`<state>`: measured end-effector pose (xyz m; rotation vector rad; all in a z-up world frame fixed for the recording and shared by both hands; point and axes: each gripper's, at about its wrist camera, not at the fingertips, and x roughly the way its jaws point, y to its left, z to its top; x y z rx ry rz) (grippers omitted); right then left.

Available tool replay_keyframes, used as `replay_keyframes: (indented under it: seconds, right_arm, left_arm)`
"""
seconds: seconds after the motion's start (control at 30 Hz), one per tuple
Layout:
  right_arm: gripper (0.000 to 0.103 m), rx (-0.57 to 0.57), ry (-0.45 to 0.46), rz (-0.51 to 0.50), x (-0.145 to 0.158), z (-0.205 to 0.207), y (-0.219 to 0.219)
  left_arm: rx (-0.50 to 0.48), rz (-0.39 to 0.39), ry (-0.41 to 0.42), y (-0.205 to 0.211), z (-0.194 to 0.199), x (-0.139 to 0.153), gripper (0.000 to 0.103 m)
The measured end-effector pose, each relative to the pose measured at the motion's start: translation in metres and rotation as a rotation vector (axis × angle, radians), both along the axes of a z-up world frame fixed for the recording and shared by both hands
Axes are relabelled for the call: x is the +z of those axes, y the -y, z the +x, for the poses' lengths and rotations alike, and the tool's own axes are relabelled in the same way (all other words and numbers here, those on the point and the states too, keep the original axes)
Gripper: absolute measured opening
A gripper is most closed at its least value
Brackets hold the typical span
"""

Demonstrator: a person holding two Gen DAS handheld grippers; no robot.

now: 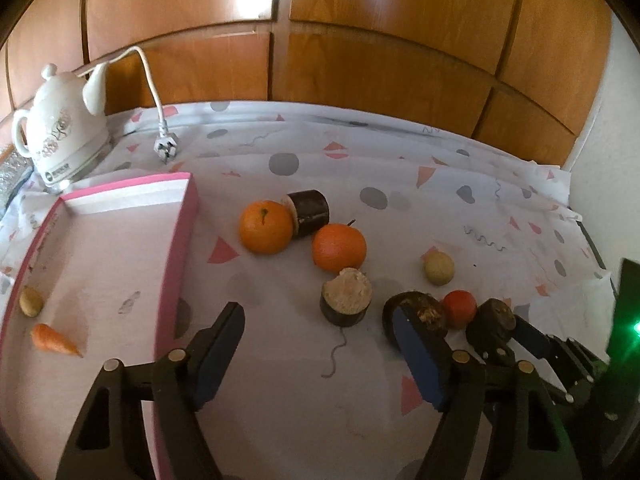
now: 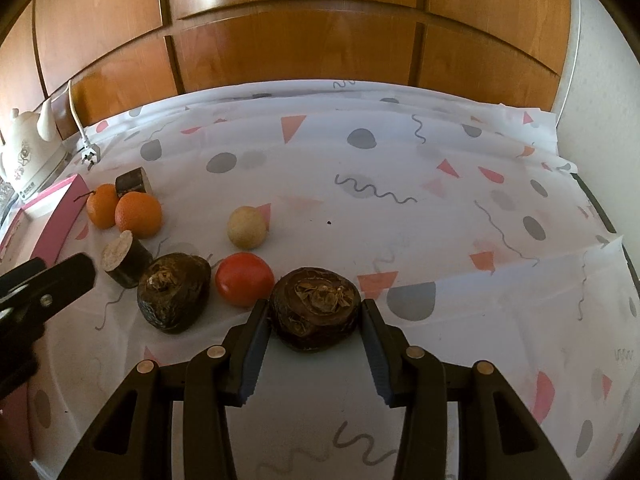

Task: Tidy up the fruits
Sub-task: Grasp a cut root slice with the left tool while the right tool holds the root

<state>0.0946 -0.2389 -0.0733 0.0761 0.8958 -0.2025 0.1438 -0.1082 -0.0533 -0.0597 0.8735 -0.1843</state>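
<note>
The right gripper point(image 2: 316, 316) holds a dark brown, flattened round root with a fibrous top point(image 2: 314, 314) between its blue-padded fingers point(image 2: 256, 344). Both pads sit at the root's sides, close against it. The root rests on the white cloth with pink triangles and grey dots point(image 2: 400, 160) that covers the desk, near the front edge.

Just left of it lies a small red tomato point(image 2: 245, 278), and left of that a second dark brown root point(image 2: 174, 292). Behind the tomato sits a pale yellowish round fruit point(image 2: 247, 227).

The left gripper point(image 1: 320, 344) hovers over the cloth with its jaws standing wide and nothing between them. Its right finger point(image 1: 420, 360) covers part of the second root in the left wrist view. Just ahead of it stands a short dark cylinder with a pale cut top point(image 1: 346, 297). Farther back two oranges point(image 1: 339, 247) lie beside another dark cut cylinder point(image 1: 308, 213), the left orange touching it.

At the left edge of the desk lies a flat pink-rimmed cardboard tray point(image 1: 176, 260). It holds a small orange carrot piece point(image 1: 54, 339) and a small tan potato-like lump point(image 1: 31, 301). In the back left corner stands a white ceramic electric kettle point(image 1: 60, 136), its white cord and plug point(image 1: 166, 148) lying on the cloth.
</note>
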Motion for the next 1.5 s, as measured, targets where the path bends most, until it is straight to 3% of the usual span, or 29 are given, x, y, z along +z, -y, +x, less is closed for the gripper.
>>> replay_keyframes:
  seconds: [0.4, 0.7, 1.1, 1.5]
  right_arm:
    - [0.046, 0.003, 0.004, -0.001, -0.001, 0.000, 0.000]
    - [0.046, 0.006, 0.010, 0.008, -0.002, 0.000, 0.001]
    - [0.046, 0.008, 0.005, 0.009, -0.002, 0.001, 0.000]
    - [0.045, 0.057, 0.013, 0.000, 0.011, -0.020, -0.014]
  left_arm:
    - [-0.017, -0.056, -0.035, 0.007, 0.030, -0.014, 0.069]
    - [-0.054, -0.077, -0.054, 0.011, 0.035, -0.026, 0.034]
    - [-0.052, -0.016, -0.026, 0.006, 0.003, -0.020, 0.034]
    - [-0.027, -0.004, 0.033, -0.024, -0.038, 0.013, 0.034]
